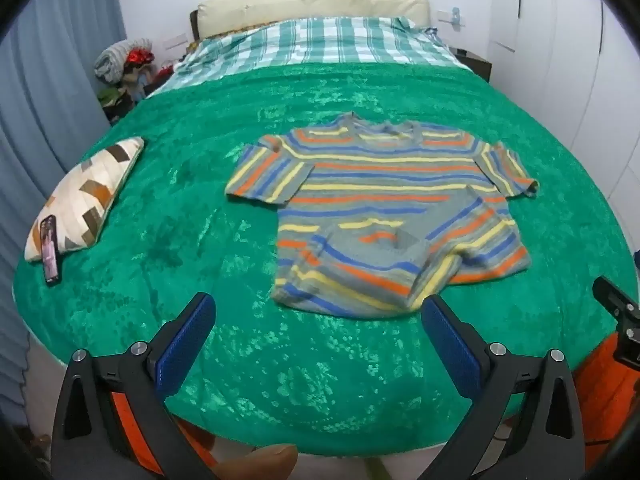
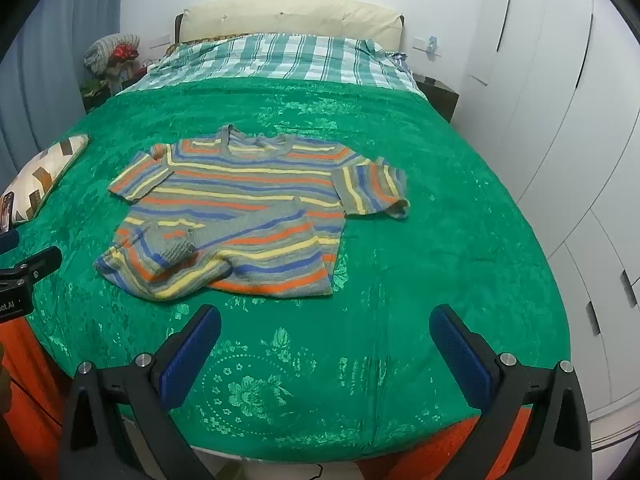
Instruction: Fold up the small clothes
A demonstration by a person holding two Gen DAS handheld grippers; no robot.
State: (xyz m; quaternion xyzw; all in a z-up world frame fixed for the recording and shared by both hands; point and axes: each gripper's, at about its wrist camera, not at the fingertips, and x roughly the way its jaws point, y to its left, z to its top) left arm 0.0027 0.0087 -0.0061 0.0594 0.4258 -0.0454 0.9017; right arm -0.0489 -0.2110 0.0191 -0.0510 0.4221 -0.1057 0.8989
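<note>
Nearest the cameras, at the foot of the bed, both grippers hover above the green bedspread [image 2: 460, 208]. The left gripper [image 1: 318, 322] has its jaws spread wide and grips nothing; its blue pads [image 1: 184, 344] show clear fabric between them. The right gripper [image 2: 326, 336] is likewise wide open and empty.

Beyond the fingertips, the striped knit sweater [image 1: 384, 204] lies face up in the middle of the bedspread, collar toward the headboard, both short sleeves spread out. Its hem [image 2: 168, 276] is rumpled and partly turned over on the robot's left side, just beyond the left gripper.

Recommended procedure, judged from this layout:
- Flatten the turned hem first; a fold made over the bunched knit will likely come out uneven.
- Pinch only the sweater layers. The plush bedspread may catch in the pads if the jaws close too deep.
- Take each side at shoulder and hem together, so the fold line runs straight.

To the left of the sweater, a patterned cushion [image 1: 86, 196] rests with a smartphone [image 1: 50, 250] leaning on it, well apart from the work area. Farther off lie the plaid sheet [image 1: 320, 42] and the cream headboard [image 1: 312, 4].

Legible writing: a partial marking ending in "oLAI" appears on the left gripper's body in the right wrist view; the rest is cut off. No label is readable on the sweater.
</note>
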